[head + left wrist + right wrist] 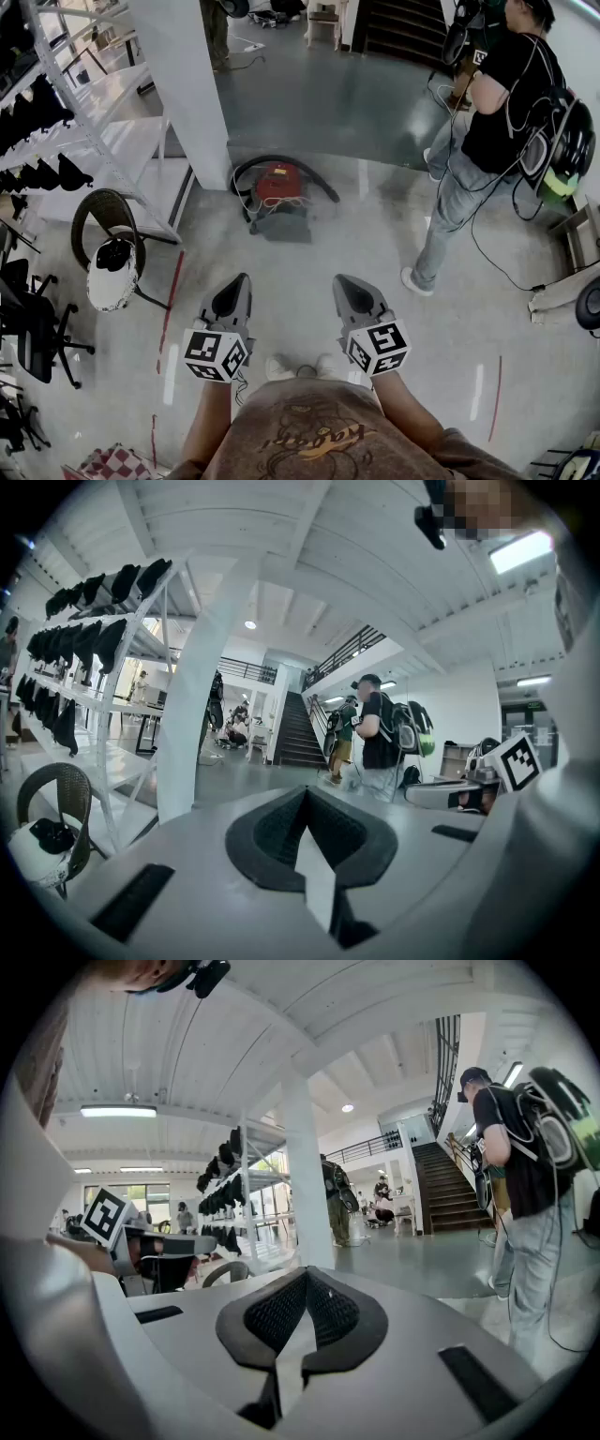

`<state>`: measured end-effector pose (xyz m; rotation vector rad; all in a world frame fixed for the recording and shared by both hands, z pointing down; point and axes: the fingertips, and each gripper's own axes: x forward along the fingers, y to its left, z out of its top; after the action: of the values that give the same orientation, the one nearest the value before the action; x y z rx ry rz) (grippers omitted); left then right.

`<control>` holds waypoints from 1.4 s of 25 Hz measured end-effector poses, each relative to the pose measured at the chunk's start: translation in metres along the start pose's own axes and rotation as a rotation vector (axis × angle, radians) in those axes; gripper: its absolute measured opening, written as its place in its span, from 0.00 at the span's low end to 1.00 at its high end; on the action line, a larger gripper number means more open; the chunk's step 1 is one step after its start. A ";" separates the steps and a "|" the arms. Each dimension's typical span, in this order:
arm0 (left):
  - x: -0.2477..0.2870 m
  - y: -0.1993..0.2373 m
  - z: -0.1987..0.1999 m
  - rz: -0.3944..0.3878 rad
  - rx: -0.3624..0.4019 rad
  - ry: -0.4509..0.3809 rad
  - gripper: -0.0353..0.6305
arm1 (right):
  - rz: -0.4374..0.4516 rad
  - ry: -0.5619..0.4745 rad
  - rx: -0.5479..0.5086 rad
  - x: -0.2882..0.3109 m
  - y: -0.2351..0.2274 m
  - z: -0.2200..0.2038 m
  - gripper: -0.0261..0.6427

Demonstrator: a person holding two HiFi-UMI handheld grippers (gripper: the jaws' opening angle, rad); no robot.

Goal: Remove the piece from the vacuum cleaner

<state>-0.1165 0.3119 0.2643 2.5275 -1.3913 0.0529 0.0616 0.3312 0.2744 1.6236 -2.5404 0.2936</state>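
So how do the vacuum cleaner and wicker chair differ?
The vacuum cleaner is red with a black hose; the wicker chair is dark, holding a white bundle. The vacuum cleaner sits by the pillar, the wicker chair by the shelving. Both stand on the floor.

Head view downward, gripper views level

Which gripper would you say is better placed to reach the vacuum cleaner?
Left gripper, marginally: it and the right gripper are shut, empty, far off, but the vacuum cleaner lies slightly toward it.

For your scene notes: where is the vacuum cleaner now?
Head view, upper centre: the vacuum cleaner stands just right of the white pillar, at its base.
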 end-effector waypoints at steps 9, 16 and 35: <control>0.004 0.016 0.004 -0.021 0.006 -0.001 0.05 | -0.059 -0.002 0.022 0.007 -0.003 -0.003 0.04; 0.003 0.037 -0.003 -0.067 0.019 0.019 0.05 | -0.125 0.010 0.032 0.014 0.008 -0.016 0.04; 0.121 0.092 0.003 -0.095 -0.014 0.026 0.05 | -0.128 0.035 0.064 0.121 -0.053 -0.013 0.04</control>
<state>-0.1275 0.1643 0.2988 2.5679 -1.2562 0.0573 0.0592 0.2055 0.3164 1.7789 -2.4119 0.3901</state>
